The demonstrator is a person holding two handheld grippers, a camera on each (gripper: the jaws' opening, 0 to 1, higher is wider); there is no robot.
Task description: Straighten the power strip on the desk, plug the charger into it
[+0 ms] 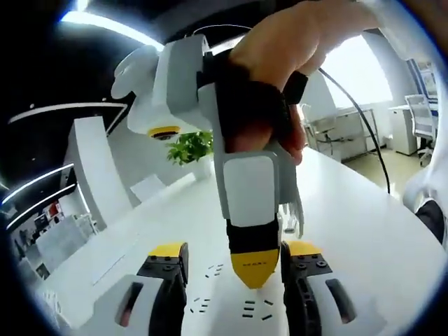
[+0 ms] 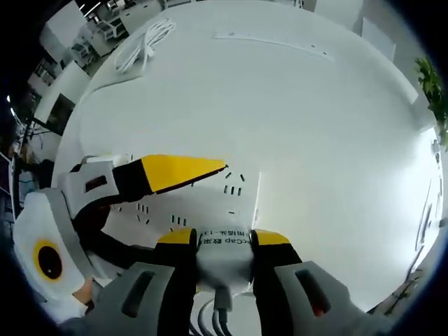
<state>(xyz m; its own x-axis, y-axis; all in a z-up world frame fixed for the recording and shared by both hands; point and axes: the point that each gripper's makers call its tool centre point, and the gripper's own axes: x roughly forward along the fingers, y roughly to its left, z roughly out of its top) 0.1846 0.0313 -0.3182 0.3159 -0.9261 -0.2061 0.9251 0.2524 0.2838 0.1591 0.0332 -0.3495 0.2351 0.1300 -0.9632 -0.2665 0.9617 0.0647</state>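
A white power strip (image 1: 231, 304) lies on the white desk (image 1: 364, 231), its slots facing up. My left gripper (image 1: 234, 255) stands with one jaw on each long side of the strip and looks shut on it. The right gripper (image 1: 255, 269), held by a hand (image 1: 280, 49), comes down from above with its yellow tip over the strip. In the right gripper view, my right gripper (image 2: 227, 238) is shut on a white charger (image 2: 225, 255) with a printed label, cable trailing toward the camera. It is at the near edge of the power strip (image 2: 231, 203). The left gripper (image 2: 196, 203) reaches in from the left.
A coiled white cable (image 2: 143, 45) lies at the desk's far left corner. A long flat slot cover (image 2: 273, 42) runs along the far side of the desk (image 2: 315, 119). A green plant (image 1: 190, 147) stands beyond the desk, and office chairs (image 1: 423, 119) at the right.
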